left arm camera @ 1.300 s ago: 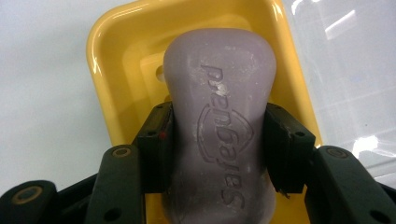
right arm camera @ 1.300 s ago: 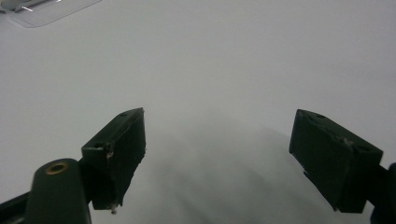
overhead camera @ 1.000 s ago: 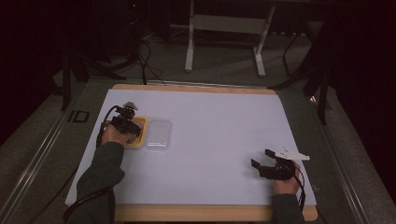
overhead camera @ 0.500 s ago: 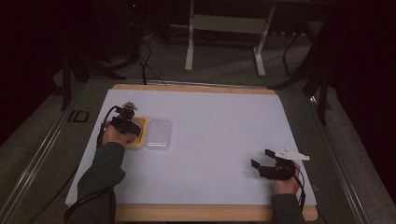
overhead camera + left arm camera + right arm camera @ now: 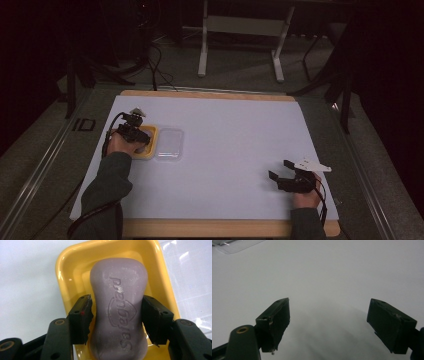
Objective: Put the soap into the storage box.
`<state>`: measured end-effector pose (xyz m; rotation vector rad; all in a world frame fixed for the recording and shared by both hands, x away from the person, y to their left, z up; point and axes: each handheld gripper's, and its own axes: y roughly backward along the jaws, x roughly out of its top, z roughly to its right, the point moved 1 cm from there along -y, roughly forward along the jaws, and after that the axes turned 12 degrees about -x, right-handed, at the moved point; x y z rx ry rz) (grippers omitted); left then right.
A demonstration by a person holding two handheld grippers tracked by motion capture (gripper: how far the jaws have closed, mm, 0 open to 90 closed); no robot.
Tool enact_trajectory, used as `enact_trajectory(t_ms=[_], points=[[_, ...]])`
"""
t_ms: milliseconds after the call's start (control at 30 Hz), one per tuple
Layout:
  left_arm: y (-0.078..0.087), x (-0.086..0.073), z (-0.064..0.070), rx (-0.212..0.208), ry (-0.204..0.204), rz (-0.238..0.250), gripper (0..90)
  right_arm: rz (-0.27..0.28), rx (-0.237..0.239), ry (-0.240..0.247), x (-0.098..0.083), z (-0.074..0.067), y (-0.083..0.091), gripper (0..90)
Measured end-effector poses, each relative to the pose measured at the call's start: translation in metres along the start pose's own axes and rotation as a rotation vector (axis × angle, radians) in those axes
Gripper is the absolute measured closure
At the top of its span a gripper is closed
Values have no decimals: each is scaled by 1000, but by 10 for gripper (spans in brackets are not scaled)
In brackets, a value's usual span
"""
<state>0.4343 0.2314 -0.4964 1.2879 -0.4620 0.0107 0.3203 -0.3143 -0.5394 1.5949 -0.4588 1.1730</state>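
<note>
Left claw (image 5: pixel 117 315) over the yellow dish (image 5: pixel 65 270), jaws just been opening, a slim gap at the left pad; soap bar (image 5: pixel 118 302) lies between them, long axis along the jaws. Right claw (image 5: pixel 285 176) wide, empty, well apart.

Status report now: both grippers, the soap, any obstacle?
Left gripper just opening, soap bar between jaws, lying in yellow dish. Right gripper open, empty. No obstacle.

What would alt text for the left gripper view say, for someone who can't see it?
A purple bar of soap with embossed lettering lies in a yellow dish on a white table. The left gripper straddles the bar; its two black jaws have just been opening and stand narrowly apart from its sides. A clear plastic lid lies right of the dish.
</note>
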Motion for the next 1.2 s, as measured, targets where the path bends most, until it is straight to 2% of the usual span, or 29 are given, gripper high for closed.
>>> enact_trajectory(t_ms=[133, 367, 400, 600, 733, 767, 800, 833, 933, 967, 1033, 1100, 1200], points=[[3, 0, 1, 10, -15, 2, 432, -1, 0, -1, 0, 0, 0, 182], [10, 0, 4, 19, -52, 35, 413, -1, 1, 0, 0, 0, 0, 182], [15, 0, 6, 18, -85, 63, 403, -1, 0, 0, 0, 0, 0, 181], [22, 0, 13, 13, -139, 108, 389, -2, 1, 1, 0, 0, 0, 181], [28, 0, 22, 8, -198, 154, 386, -2, 1, 2, 0, 0, 0, 182], [30, 0, 27, -14, -226, 172, 379, -2, 3, 3, 0, 0, 0, 182], [30, 0, 27, -14, -226, 172, 378, -2, 3, 3, 0, 0, 0, 182], [32, -1, 33, -27, -267, 180, 377, -2, 3, 5, 0, 0, 0, 182], [32, -2, 43, -42, -329, 189, 377, -2, 3, 5, 0, 0, 0, 182], [32, -2, 43, -42, -329, 189, 377, -2, 3, 5, 0, 0, 0, 182], [33, -3, 49, -47, -370, 209, 379, -2, 3, 6, 0, 0, 0, 182], [33, -5, 55, -71, -389, 227, 379, -3, 4, 6, 0, 0, 0, 182], [31, -9, 60, -80, -414, 228, 379, -3, 5, 5, 0, 0, 0, 182]])
